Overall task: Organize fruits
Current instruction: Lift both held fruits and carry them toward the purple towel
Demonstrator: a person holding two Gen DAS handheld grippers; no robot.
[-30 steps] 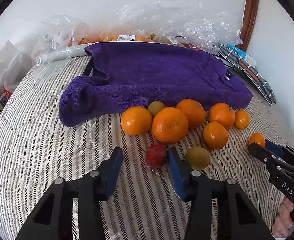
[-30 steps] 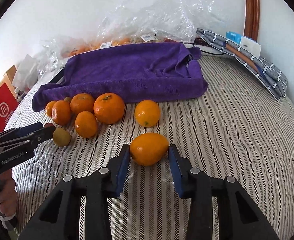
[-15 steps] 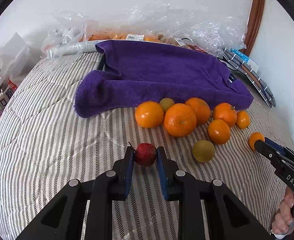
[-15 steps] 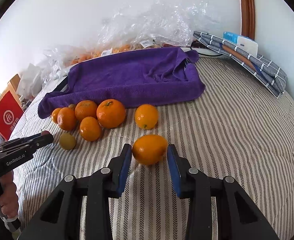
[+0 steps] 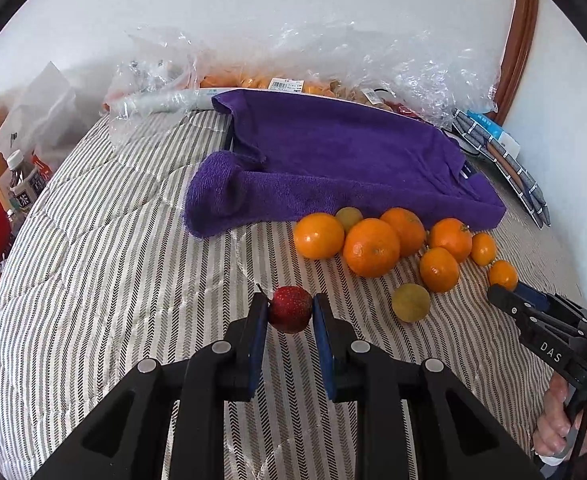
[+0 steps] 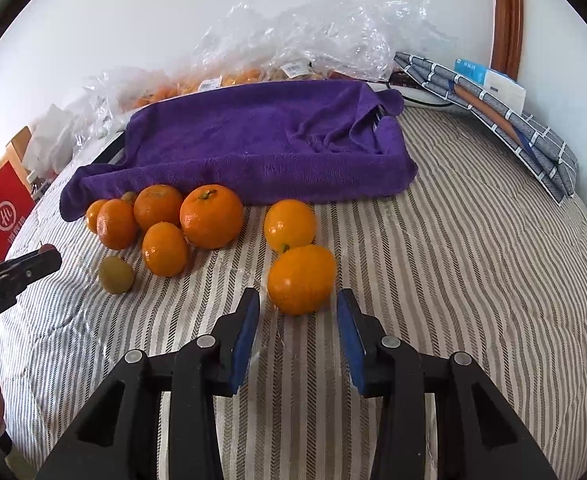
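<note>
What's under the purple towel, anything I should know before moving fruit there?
The purple towel drapes over something flat and boxy; a dark edge peeks out at its left end, but the rest is covered. Fruit bags in clear plastic lie behind it.

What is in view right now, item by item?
oranges: seven, orange, in front of the towel; the nearest one sits at the right gripper's tips
small fruits: two, greenish-brown, among the oranges
red fruit: one, red, in the left gripper
towel: one, purple, mid-bed
plastic bags: several, clear, along the wall
folded cloth: one, grey checked, far right
bed cover: one, striped, underneath
left gripper: black, shut on the red fruit
right gripper: black, open
</note>
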